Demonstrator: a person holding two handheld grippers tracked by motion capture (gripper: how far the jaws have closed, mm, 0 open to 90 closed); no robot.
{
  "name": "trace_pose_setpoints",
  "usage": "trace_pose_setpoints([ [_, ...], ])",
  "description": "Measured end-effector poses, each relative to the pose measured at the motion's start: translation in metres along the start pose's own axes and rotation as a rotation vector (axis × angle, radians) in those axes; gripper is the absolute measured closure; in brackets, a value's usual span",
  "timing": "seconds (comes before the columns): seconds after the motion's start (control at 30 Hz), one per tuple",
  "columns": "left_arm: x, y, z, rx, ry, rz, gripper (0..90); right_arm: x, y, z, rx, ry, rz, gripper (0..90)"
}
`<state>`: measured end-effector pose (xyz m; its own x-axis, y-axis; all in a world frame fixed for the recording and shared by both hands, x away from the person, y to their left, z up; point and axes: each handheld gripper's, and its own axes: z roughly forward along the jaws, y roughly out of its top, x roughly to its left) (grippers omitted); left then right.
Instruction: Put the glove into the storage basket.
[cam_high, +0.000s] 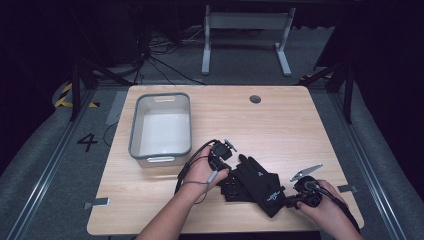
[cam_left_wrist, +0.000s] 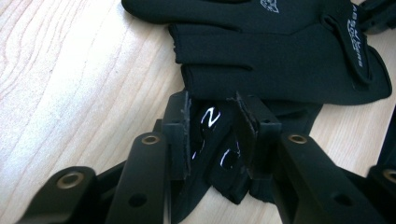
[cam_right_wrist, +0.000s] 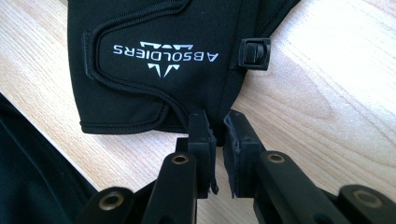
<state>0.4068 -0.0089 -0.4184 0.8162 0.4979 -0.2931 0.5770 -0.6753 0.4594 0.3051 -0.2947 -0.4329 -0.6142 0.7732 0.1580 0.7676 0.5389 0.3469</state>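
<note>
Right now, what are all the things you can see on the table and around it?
Gloves: two, black, overlapping at the table's near middle; top one's cuff reads ABSOLDIERS.
Bin: one, grey, nothing in it, left on the table.
Table: one, light wood, with a round hole near the far edge.
Frame: one, white metal, on the floor beyond.
Left gripper: one, black, shut on the lower glove.
Right gripper: one, black, jaws nearly closed at the top glove's cuff edge.
Hands: two, holding the grippers.
</note>
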Motion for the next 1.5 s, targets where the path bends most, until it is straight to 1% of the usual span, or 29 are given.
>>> trace_pose_setpoints([
  [0.1, 0.005, 0.002, 0.003, -0.007, -0.023, -0.033, 64.7, 0.000, 0.000, 0.000, 0.002, -0.001, -0.007, 82.0],
  [0.13, 0.006, 0.003, 0.005, -0.011, -0.031, -0.049, 64.2, 0.000, 0.000, 0.000, 0.002, -0.002, -0.008, 82.0],
  [0.17, 0.006, 0.003, 0.005, -0.011, -0.031, -0.049, 63.9, 0.000, 0.000, 0.000, 0.002, -0.002, -0.008, 82.0],
  [0.23, 0.008, 0.005, 0.009, 0.001, -0.039, -0.075, 63.4, 0.000, 0.000, 0.000, 0.002, -0.004, -0.010, 82.0],
  [0.47, 0.011, 0.007, 0.014, 0.022, -0.038, -0.096, 60.6, 0.000, 0.000, 0.000, 0.001, -0.007, -0.013, 81.9],
  [0.53, 0.011, 0.008, 0.016, 0.024, -0.050, -0.102, 60.1, 0.001, 0.000, 0.000, -0.001, -0.010, -0.016, 81.9],
  [0.6, 0.011, 0.009, 0.016, 0.028, -0.053, -0.098, 60.5, 0.001, 0.000, 0.000, -0.002, -0.011, -0.017, 81.8],
  [0.67, 0.011, 0.011, 0.018, 0.023, -0.074, -0.100, 61.3, 0.002, 0.000, 0.000, -0.004, -0.013, -0.017, 81.8],
  [0.73, 0.010, 0.012, 0.019, 0.027, -0.073, -0.098, 61.6, 0.001, 0.000, 0.000, -0.002, -0.015, -0.021, 81.8],
  [0.77, 0.009, 0.012, 0.019, 0.021, -0.078, -0.103, 62.4, 0.002, 0.000, 0.000, -0.003, -0.016, -0.019, 81.8],
  [0.8, 0.009, 0.013, 0.019, 0.022, -0.070, -0.101, 62.9, 0.002, 0.000, 0.000, -0.002, -0.017, -0.019, 81.8],
  [0.83, 0.009, 0.013, 0.019, 0.022, -0.070, -0.101, 65.4, 0.002, 0.000, 0.000, -0.002, -0.018, -0.020, 81.8],
  [0.87, 0.008, 0.013, 0.019, 0.021, -0.054, -0.102, 68.2, 0.002, 0.000, 0.000, -0.002, -0.019, -0.019, 81.8],
  [0.93, 0.008, 0.013, 0.018, 0.019, -0.047, -0.100, 73.9, 0.002, 0.000, 0.000, -0.002, -0.018, -0.020, 81.8],
  [0.97, 0.008, 0.013, 0.017, 0.017, -0.036, -0.099, 73.9, 0.002, 0.000, 0.000, -0.002, -0.018, -0.019, 81.8],
  [1.0, 0.008, 0.013, 0.016, 0.020, -0.031, -0.094, 80.9, 0.002, 0.000, 0.000, 0.000, -0.019, -0.020, 81.8],
  [1.07, 0.007, 0.013, 0.015, 0.019, -0.029, -0.091, 84.7, 0.002, 0.000, 0.000, 0.000, -0.020, -0.020, 81.8],
  [1.1, 0.005, 0.013, 0.014, 0.009, -0.022, -0.085, 86.1, 0.003, 0.000, 0.000, 0.000, -0.021, -0.019, 81.9],
  [1.23, 0.000, 0.014, 0.011, -0.005, -0.017, -0.073, 88.0, 0.003, 0.000, 0.000, 0.000, -0.023, -0.020, 82.0],
  [1.27, -0.003, 0.015, 0.009, -0.012, -0.009, -0.053, 88.5, 0.003, 0.000, 0.000, 0.000, -0.024, -0.019, 82.1],
  [1.37, -0.008, 0.017, 0.006, -0.012, 0.000, -0.035, 89.0, 0.003, 0.000, -0.001, -0.007, -0.032, -0.022, 84.0],
  [1.47, -0.012, 0.017, 0.002, -0.032, 0.005, -0.023, 89.2, 0.003, 0.000, -0.006, -0.020, -0.042, -0.006, 85.2],
  [1.5, -0.012, 0.017, 0.002, -0.032, 0.005, -0.023, 89.2, 0.003, 0.000, -0.006, -0.020, -0.042, -0.006, 85.2],
])
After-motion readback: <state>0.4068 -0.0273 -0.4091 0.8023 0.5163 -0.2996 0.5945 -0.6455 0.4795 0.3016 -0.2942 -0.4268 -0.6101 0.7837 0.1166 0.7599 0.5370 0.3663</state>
